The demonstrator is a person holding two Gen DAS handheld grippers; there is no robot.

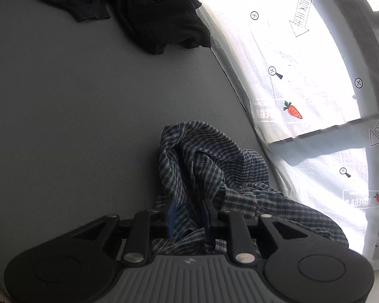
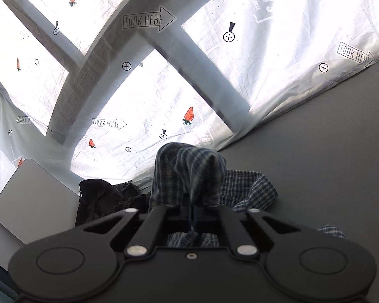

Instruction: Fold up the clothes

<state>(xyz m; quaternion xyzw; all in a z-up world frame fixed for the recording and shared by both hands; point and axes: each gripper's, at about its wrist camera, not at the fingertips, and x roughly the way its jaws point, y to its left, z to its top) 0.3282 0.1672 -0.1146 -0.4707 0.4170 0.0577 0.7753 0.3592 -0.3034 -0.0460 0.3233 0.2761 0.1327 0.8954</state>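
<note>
Checked blue-and-white cloth fills the foreground of both wrist views: the plaid shirt (image 1: 209,174) lies crumpled on the grey table (image 1: 75,116), just beside the printed white curtain (image 1: 298,75), with the heap of dark clothes (image 1: 144,12) well apart from the shirt along the same curtain edge. The left gripper (image 1: 188,214) has cloth bunched between its blue pads (image 1: 171,213), which stand a narrow gap apart; whether they truly pinch the cloth I cannot tell from this angle. The right gripper (image 2: 192,207) is pressed closed on a fold of the shirt, which drapes up over its tips. The shirt is bunched, not flat or folded. To handle it well, both holds should sit on matching edges of the shirt, such as shoulders or hem, and draw apart evenly so the shirt spreads without twisting and clear of the dark clothes
</note>
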